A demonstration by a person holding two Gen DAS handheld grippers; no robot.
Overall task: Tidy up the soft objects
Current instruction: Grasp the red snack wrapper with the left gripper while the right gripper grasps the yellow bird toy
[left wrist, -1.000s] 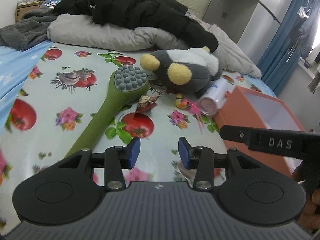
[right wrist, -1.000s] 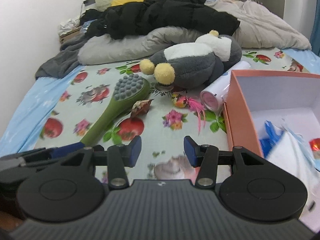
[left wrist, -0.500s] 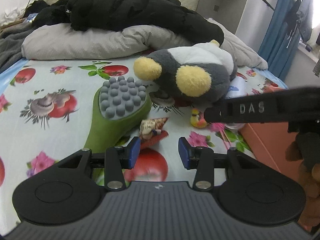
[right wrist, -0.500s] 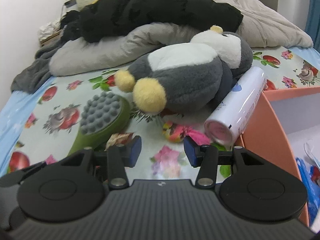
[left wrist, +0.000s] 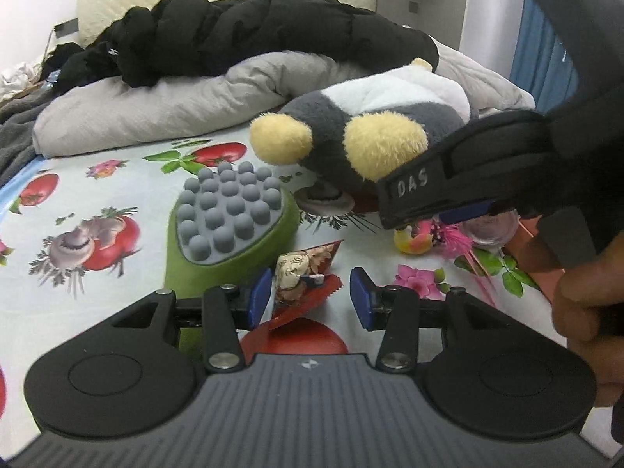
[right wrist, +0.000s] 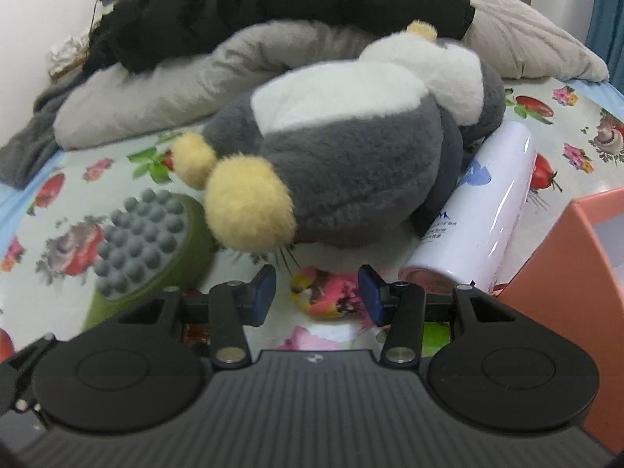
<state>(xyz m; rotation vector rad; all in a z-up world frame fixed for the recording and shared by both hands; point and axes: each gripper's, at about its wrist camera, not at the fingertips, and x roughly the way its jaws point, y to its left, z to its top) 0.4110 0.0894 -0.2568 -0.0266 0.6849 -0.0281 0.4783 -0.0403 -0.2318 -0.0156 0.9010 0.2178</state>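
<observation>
A grey and white plush penguin (left wrist: 374, 124) with yellow feet lies on the fruit-print sheet; it also shows in the right wrist view (right wrist: 351, 156). My left gripper (left wrist: 310, 298) is open, with a small red snack packet (left wrist: 304, 280) lying between its fingers. My right gripper (right wrist: 318, 292) is open just in front of the penguin's feet, with a small pink and yellow toy (right wrist: 323, 296) lying between its fingers. The right gripper's body (left wrist: 487, 171) crosses the left wrist view and hides part of the penguin.
A green massage brush (left wrist: 230, 226) with grey nubs lies left of the penguin. A white spray can (right wrist: 483, 214) lies along the penguin's right side. An orange box (right wrist: 573, 273) stands at the right. Grey bedding (left wrist: 156, 109) and a black jacket (left wrist: 253, 35) pile up behind.
Both grippers have moved forward toward the penguin. The right gripper has come in over the small pink toy and now crosses the left wrist view close up. Both stay open.
</observation>
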